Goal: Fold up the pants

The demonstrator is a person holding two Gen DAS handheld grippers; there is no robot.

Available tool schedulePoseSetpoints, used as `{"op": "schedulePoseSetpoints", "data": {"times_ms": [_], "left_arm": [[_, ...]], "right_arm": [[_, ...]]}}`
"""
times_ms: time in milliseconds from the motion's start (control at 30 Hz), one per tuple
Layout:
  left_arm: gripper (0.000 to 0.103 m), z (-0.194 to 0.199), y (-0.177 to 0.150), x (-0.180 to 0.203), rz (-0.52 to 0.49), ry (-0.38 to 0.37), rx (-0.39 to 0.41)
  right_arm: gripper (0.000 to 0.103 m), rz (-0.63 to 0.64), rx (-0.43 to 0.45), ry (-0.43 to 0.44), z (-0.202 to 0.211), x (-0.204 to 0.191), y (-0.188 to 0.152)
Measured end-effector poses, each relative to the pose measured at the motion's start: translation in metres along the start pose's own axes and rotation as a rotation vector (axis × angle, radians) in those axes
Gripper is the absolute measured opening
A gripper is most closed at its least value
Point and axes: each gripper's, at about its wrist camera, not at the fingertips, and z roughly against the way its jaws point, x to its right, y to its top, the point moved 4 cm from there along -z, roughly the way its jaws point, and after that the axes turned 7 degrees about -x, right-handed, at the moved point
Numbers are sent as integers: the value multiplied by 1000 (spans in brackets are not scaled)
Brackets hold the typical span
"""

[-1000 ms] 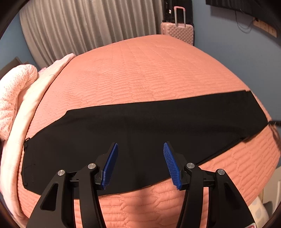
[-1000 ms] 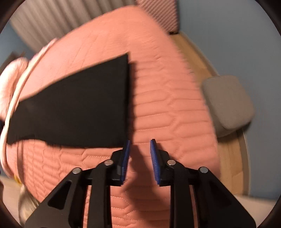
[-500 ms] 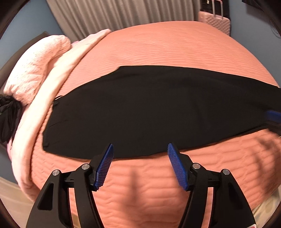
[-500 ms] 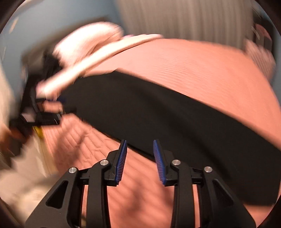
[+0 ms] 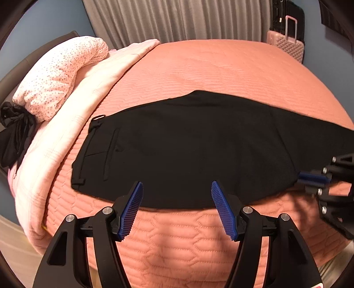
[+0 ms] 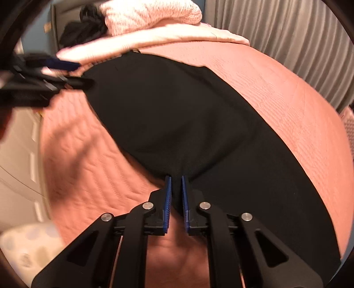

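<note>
Black pants [image 5: 199,144] lie flat across the salmon quilted bed [image 5: 221,66], waistband [image 5: 88,150] to the left. My left gripper [image 5: 176,183] hovers open over the pants' near edge, with nothing between its pads. My right gripper [image 6: 176,178] is shut on the near edge of the black fabric, which puckers between its blue pads. In the left wrist view the right gripper [image 5: 298,176] shows at the far right, at that edge. In the right wrist view the left gripper [image 6: 77,74] appears blurred at the upper left, near the waistband end of the pants [image 6: 177,110].
A pale pink blanket [image 5: 73,115] and a dotted pink bundle [image 5: 57,75] lie at the bed's left end, with a crumpled black garment [image 5: 15,130] beside them. A pink suitcase [image 5: 285,44] and grey curtains [image 5: 177,20] stand behind the bed.
My left gripper slid left along the pants toward the waistband and spread a little wider. My right gripper swung round to the pants' near edge and closed on the fabric.
</note>
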Motion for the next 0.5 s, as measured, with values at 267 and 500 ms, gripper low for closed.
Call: {"op": "schedulePoseSetpoints", "data": {"times_ms": [267,500], "left_arm": [[65,1,26,33,-30,-53,35],[67,-17,38,74,-13,-57,18]], "right_arm": [[56,-261,136,-115,64,79,-65],[56,-322,66,-291,95,200,-88]]}}
